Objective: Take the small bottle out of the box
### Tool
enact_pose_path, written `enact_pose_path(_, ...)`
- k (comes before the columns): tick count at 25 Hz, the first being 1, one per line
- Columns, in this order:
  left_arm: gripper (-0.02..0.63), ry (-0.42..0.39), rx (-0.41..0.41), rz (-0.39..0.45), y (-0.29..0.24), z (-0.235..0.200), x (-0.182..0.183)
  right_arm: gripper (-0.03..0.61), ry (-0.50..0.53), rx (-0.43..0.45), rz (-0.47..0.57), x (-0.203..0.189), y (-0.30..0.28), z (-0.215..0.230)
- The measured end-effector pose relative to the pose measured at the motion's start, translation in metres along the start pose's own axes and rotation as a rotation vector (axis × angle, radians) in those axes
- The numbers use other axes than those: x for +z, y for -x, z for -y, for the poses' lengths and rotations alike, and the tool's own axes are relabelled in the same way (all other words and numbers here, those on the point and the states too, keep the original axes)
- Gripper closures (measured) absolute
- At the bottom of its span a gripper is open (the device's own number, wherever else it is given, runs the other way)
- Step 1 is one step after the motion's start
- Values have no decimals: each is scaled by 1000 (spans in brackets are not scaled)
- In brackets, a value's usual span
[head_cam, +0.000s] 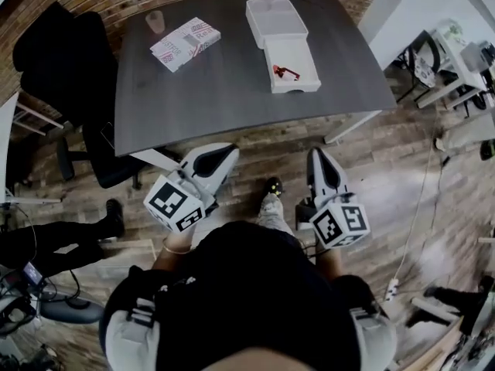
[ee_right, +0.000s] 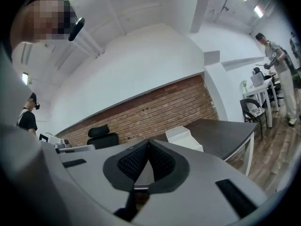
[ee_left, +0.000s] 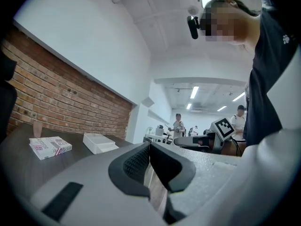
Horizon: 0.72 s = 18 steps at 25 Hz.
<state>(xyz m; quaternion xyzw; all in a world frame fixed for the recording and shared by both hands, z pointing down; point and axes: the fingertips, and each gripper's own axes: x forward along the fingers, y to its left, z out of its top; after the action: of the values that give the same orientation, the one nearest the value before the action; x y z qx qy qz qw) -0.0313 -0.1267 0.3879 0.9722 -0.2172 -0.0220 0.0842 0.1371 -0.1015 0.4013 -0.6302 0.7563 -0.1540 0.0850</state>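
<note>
The left gripper (ee_left: 149,146) has its jaws pressed together at the tips with nothing between them. The right gripper (ee_right: 149,143) is the same, jaws closed and empty. Both point roughly level towards the table (head_cam: 232,91) and are held short of its near edge, above the wooden floor (head_cam: 402,176), the left gripper off the near-left corner and the right gripper off the middle of the near edge.

On the table's far right part lies the open white box (head_cam: 298,56). A small red item in it, lying near its left wall, looks to be the small bottle (head_cam: 285,72), though it is too small to make out clearly. The lid (head_cam: 274,20) lies touching the box on the far side. On the table's far left part lies a printed packet (head_cam: 184,43), with a cup (head_cam: 155,22) beyond it at the far-left corner. A black chair (head_cam: 66,52) stands off the table's left side.
</note>
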Motion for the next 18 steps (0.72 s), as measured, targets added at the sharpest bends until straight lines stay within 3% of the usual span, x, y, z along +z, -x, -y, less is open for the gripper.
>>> enact_pose_path(10, 612, 18, 139, 0, -54, -45, 15, 560, 10, 127, -95, 19, -82, 44)
enact_pose_path(18, 612, 39, 193, 6, -104, -75, 20, 537, 66, 186, -189, 22, -133, 82)
